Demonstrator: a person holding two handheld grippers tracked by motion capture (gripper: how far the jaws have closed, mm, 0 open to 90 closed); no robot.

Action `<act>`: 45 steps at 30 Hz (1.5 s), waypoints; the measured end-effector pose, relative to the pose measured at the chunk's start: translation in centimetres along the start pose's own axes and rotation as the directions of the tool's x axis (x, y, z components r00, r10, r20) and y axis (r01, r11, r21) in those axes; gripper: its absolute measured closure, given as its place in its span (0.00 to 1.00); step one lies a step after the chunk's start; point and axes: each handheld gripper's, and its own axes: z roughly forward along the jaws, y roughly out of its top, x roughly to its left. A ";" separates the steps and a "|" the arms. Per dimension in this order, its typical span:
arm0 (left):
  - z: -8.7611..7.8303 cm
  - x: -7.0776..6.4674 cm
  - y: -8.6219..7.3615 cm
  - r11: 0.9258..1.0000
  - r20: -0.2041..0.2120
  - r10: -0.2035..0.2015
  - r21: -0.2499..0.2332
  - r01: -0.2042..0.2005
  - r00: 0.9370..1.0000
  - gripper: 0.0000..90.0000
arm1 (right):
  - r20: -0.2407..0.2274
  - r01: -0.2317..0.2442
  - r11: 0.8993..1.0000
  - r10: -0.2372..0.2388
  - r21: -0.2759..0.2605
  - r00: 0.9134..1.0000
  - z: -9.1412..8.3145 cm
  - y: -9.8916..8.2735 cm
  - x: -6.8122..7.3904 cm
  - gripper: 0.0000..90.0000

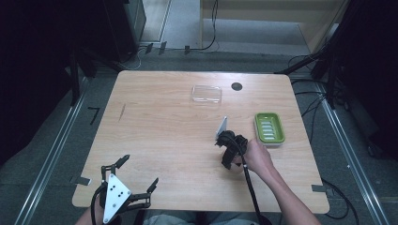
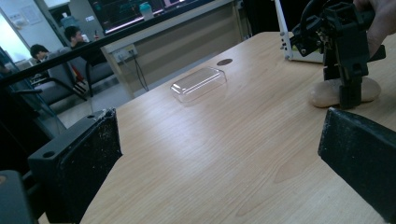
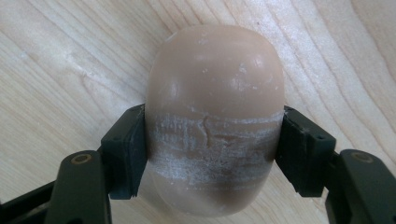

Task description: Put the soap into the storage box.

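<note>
The right claw has its jaws clamped on the two long sides of a tan bar of soap that lies flat on the wooden surface. It grips across the short width, so the bar's long axis runs straight out ahead of the jaws. In the high view the right claw points down at the surface with the hand just behind it. The green soap dish sits just beyond and to its right, near but not touching. That is the relation the coming move seems to turn on: a short carry toward the dish, whose long axis runs away from the person. The left claw rests well apart at the near left edge, its jaws spread wide with nothing between them. A clear lid lies farther back.
</note>
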 end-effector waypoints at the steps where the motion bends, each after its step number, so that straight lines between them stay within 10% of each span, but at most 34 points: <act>1: 0.0 0.0 0.0 1.000 0.000 0.000 0.000 0.000 1.000 0.00 | 0.000 0.000 1.000 0.000 0.000 1.000 0.0 0.0 0.0 0.37; 45: 0.1 0.0 0.0 1.000 0.001 0.006 0.005 -0.006 1.000 0.00 | 0.008 -0.023 1.000 0.023 -0.017 1.000 -4.4 -2.1 -2.4 0.37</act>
